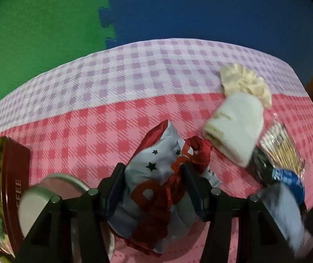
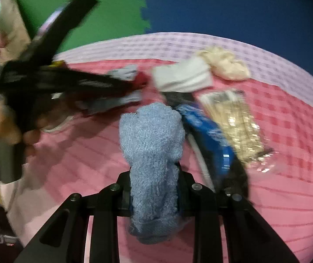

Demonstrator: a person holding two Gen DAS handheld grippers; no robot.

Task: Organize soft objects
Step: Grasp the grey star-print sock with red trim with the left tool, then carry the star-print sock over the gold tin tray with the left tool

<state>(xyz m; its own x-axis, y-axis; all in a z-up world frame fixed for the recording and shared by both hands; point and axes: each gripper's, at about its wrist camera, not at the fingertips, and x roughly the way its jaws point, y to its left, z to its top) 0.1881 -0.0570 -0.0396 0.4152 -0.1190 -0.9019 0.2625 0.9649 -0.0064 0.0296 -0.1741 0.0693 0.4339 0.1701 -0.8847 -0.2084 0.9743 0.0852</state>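
The star-printed pouch point(image 1: 156, 175) is pinched in the half-open left gripper point(image 1: 154, 182), the red tin point(image 1: 14, 175) lies just to its left, and the blue towel point(image 2: 152, 153) is squeezed lengthwise in the nearly shut right gripper point(image 2: 154, 188).

A checkered tablecloth point(image 1: 117, 100) lies over green and blue foam mats point(image 1: 47, 22). On it, a clear packet of cotton swabs point(image 1: 281, 146) sits near its right edge, a silver tin lid point(image 1: 53, 188) at its left.
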